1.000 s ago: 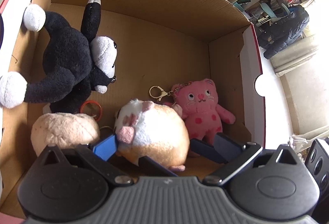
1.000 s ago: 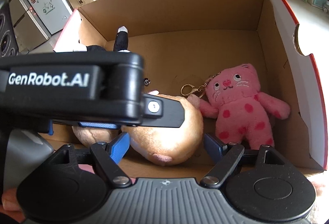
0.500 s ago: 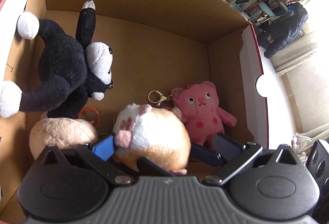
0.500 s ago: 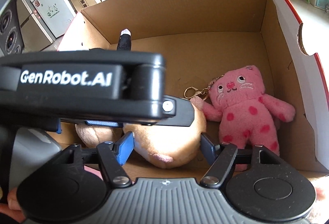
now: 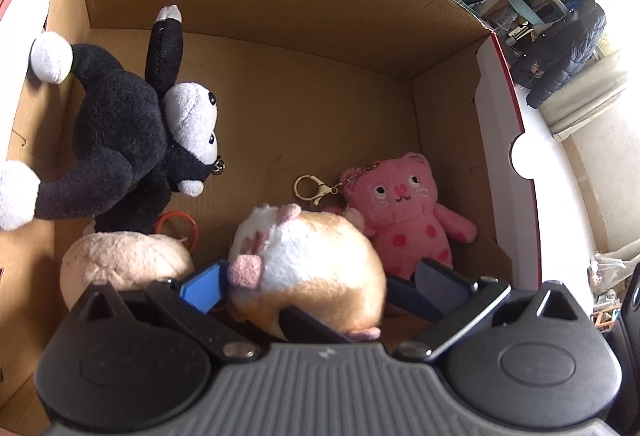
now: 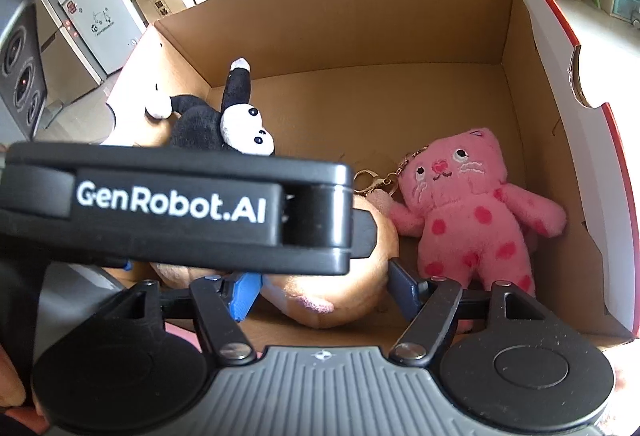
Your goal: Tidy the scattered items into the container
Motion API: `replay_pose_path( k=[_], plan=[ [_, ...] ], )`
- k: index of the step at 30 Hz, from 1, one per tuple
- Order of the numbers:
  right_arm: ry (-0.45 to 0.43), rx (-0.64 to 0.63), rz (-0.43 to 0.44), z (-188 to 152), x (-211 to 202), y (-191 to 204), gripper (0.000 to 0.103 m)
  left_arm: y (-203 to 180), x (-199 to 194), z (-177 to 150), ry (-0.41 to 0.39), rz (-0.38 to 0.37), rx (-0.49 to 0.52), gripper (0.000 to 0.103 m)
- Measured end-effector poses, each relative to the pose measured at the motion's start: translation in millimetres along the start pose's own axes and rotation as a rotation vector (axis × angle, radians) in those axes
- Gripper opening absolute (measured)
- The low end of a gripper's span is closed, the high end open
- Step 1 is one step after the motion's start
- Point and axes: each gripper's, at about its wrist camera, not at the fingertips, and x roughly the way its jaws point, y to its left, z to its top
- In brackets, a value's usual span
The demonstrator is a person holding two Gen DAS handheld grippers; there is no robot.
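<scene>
In the right wrist view, the black housing [image 6: 172, 203] of the left gripper [image 5: 316, 276] now sits lower and further right in the frame than a second ago. It uncovers the white face of the black monkey plush [image 6: 224, 123], which was hidden behind it. The fingers of the right gripper [image 6: 324, 288] stand a little closer together than a second ago, either side of the hamster plush [image 6: 340, 296], and the jaws are opening again. In the left wrist view, the monkey's tail tip and near paw have slid slightly down and left in the frame.
</scene>
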Motion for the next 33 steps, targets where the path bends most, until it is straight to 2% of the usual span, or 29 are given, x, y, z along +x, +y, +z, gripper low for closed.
replay_pose_path(
  k=[9, 21, 33],
  plan=[
    [-0.026, -0.003, 0.015, 0.0, -6.0, -1.4, 0.064, -4.7, -2.4, -4.3, -0.032, -0.007, 0.036, 0.102],
    [-0.11, -0.017, 0.031, 8.1, -29.9, 1.5, 0.064, -23.4, -29.5, -0.7, -0.123, 0.003, 0.074, 0.098],
    [-0.096, -0.024, 0.028, 4.4, -32.3, -0.7, 0.064, -24.9, -26.7, -2.6, -0.106, 0.018, 0.075, 0.098]
  ],
)
